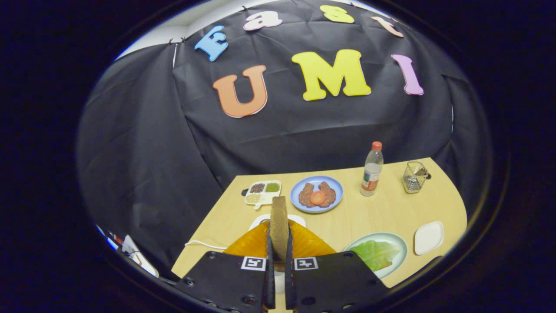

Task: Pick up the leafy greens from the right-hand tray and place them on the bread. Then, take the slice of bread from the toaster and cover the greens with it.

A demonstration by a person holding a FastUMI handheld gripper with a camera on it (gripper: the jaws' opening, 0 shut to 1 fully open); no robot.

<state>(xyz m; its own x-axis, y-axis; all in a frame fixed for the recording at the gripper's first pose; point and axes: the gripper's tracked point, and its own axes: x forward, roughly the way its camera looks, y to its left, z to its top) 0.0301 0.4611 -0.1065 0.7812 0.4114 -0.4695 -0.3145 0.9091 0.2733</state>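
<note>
hand-held gripper (pixel 278 243): its two fingers are closing nearly together on a bread slice (pixel 279 224), pinching it edge-on so it's standing upright between them. Looks like a solid two-sided grip.

slice: it's sitting right over the orange toaster (pixel 304 244), so it's either just clearing the slot or barely out, hard to tell which.

greens (pixel 374 254): a pale green leaf is already lying on the green plate (pixel 399 242), off to the right of the fingers and close by. There's a brownish edge peeking out under the leaf, probably the bottom bread, but can't say for sure.

step in hand: judging by all this, the person is doing the second half, carrying the toaster slice over to cover the greens.

how to do it well: she or he is probably wanting to lift straight up until the slice is fully clear of the toaster, then swing right, then roll the wrist so the slice is going down flat instead of on its edge. Lowering until it's touching the leaf before letting go should be keeping it from sliding off.

watch out: the white dish (pixel 428 237) is sitting just beside the plate, so drifting too far right is risking a wrong drop.

rest of tabletop (pixel 382 208): a blue plate (pixel 295 195), bottle (pixel 372 171) and seed tray (pixel 263 192) are sitting well beyond, out of the path.
</note>
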